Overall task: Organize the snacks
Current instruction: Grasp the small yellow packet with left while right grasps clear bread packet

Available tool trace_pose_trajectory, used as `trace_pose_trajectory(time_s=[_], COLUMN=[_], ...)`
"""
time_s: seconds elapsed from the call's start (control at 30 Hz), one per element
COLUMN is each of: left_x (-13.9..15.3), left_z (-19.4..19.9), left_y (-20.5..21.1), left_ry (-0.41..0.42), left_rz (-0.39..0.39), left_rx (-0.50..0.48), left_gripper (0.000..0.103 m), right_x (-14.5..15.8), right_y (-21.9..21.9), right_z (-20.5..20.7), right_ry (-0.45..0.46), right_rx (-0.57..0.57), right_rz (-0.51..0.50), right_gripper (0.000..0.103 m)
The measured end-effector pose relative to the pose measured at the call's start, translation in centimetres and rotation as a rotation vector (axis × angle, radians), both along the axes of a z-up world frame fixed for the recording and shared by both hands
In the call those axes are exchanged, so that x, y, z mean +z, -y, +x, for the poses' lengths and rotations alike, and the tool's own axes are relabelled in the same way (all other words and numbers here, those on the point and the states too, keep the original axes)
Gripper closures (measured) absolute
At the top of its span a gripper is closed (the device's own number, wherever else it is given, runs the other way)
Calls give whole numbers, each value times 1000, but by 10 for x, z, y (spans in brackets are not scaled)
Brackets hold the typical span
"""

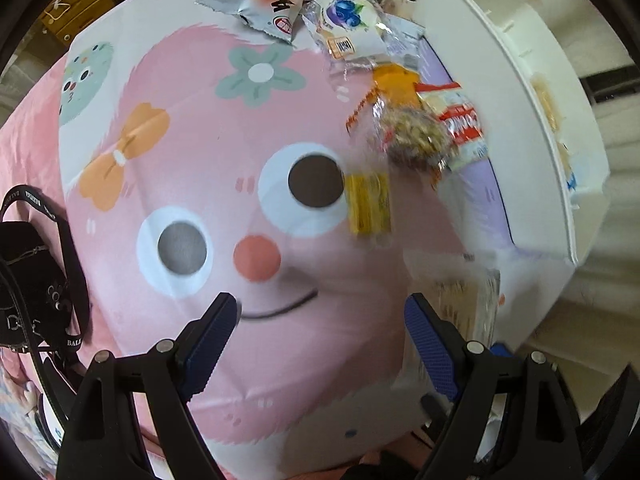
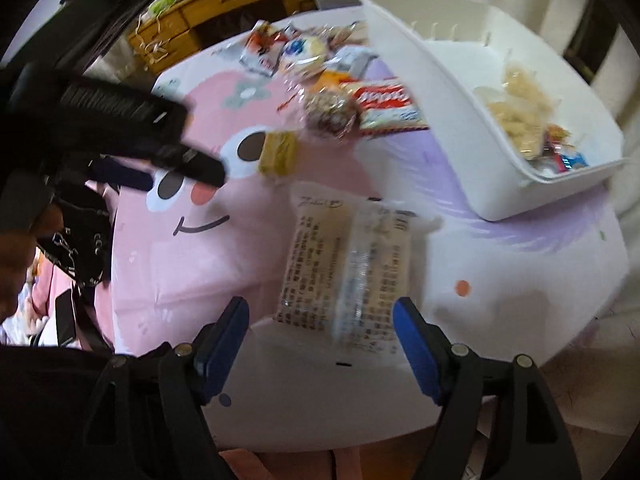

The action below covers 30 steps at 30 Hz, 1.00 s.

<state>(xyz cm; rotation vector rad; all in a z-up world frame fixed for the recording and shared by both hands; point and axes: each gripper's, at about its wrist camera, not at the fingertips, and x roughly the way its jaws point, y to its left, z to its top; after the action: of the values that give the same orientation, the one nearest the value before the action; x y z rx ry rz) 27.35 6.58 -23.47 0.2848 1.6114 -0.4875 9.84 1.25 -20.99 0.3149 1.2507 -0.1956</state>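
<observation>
Several wrapped snacks lie in a loose pile [image 1: 360,28] at the far side of a pink cartoon-face tablecloth [image 1: 200,160]. A yellow snack bar [image 1: 368,204] and a clear bag of nut clusters [image 1: 416,140] lie nearest. A white bin [image 2: 460,92] at the right holds several snacks [image 2: 524,120]. My left gripper [image 1: 320,320] is open and empty above the cloth. My right gripper [image 2: 320,320] is open, with a pale printed snack packet [image 2: 348,260] lying just ahead between its fingers.
A black bag with straps [image 1: 36,280] lies at the table's left edge. A wooden desk [image 2: 224,4] stands behind the table. The left gripper's black body [image 2: 120,120] reaches in at the left of the right wrist view.
</observation>
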Motion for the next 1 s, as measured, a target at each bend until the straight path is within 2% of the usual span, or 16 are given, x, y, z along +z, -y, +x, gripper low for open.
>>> trace_pose_trajectory(time_s=[0.17,0.23,0.4,0.67,0.73,0.83,1.0], left_x=[-18,-24,-35,-49,-49,-55,-56], left_z=[14,18,24,33,35,37,40], left_y=[19,27,47,72,74,73,70], left_ry=[-6,-15,-30,-64,-66,-68,-70], left_rz=[15,14,10,32,33,25,11], left_rx=[19,21,24,44,43,42,55], left_gripper=[27,33,45,64,73,77,79], right_x=[-11,-16,-35,-45,-45,-45,-44], right_y=[1,6,23,34,37,44,44], right_z=[12,17,26,40,42,46,39], right_ry=[-18,-30,-88,-114,-116,-118,-119], right_rx=[44,55,58,119,123,122,120], right_rz=[-38,-54,8,49,55,54,59], right_gripper=[21,20,20,19,19,19,22])
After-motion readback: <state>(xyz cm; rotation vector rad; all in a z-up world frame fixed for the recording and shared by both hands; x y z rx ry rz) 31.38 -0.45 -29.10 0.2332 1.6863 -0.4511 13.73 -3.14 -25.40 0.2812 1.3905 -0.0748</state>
